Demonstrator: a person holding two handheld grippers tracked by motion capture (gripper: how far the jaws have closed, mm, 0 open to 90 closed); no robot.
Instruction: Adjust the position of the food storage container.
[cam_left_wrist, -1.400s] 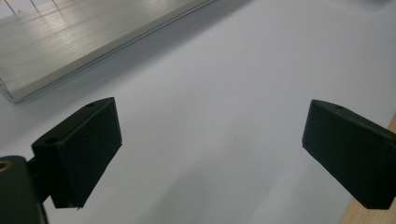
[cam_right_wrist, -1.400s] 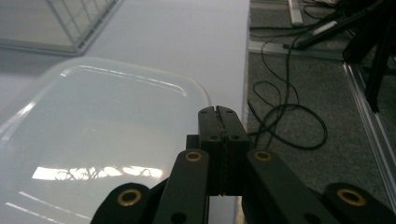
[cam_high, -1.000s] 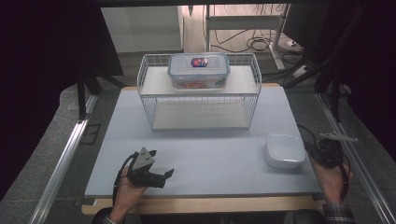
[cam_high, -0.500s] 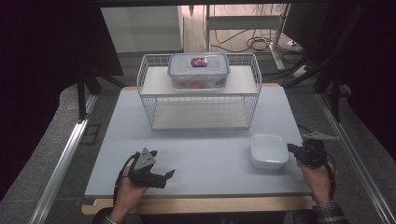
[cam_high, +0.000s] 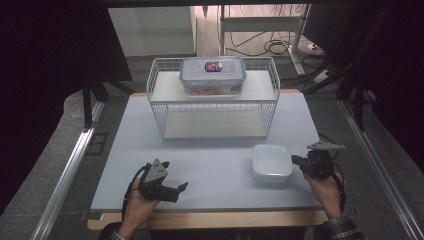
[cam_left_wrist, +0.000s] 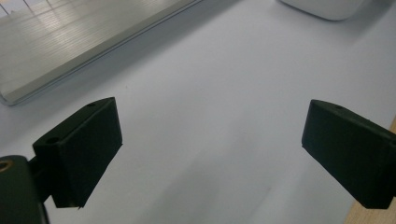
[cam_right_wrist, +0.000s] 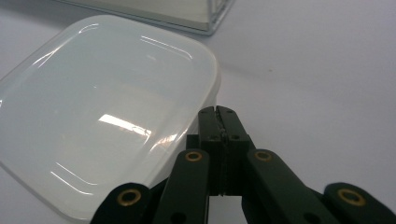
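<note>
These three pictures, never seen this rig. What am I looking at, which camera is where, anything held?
No robot arm here: a person at a table holds a hand-held two-jaw gripper in each hand.

The high view comes from a fixed camera above the person's side, looking forward and down. The other two come from cameras riding on the grippers, looking along their black jaws.

On the table: a white wire rack at the far side, with a clear lidded container on its upper shelf, and a white container nearer the person.

The left gripper has its jaws wide apart over bare table and holds nothing. The right gripper has its jaws shut together, tips at the white container's edge. It looks like pushing rather than gripping; I can't tell whether they touch.
</note>
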